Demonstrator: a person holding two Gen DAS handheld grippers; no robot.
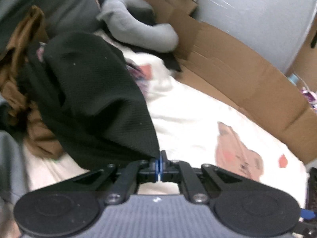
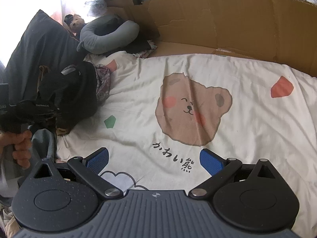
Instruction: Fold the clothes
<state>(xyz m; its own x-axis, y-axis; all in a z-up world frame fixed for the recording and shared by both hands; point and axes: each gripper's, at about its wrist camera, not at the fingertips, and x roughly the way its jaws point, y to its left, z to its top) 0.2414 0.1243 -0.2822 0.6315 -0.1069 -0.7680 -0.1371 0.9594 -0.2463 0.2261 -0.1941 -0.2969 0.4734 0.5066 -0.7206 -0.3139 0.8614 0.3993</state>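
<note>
Left tongs [image 1: 159, 161] pinched on the black garment [image 1: 95, 99] corner, cloth trailing ahead-left; right tongs [image 2: 154, 161] wide, empty over the bed sheet [image 2: 247, 119]; best drag it flat onto the sheet before folding.

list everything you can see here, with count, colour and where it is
black garment: one, black, its corner pinched in the left gripper, draped over the clothes pile
brown garment: one, brown, crumpled in the pile at left
bedsheet: one, white with a bear print, spread across the bed
neck pillow: one, grey, curved, at the far end of the bed
teddy bear: one, brown, behind the neck pillow
cardboard: flattened brown sheets along the bed's far side
dark pillow: one, dark grey, propped at left
left gripper: shut on the black garment
right gripper: open, empty, above the bedsheet
hand: one, holding the left gripper's handle
</note>
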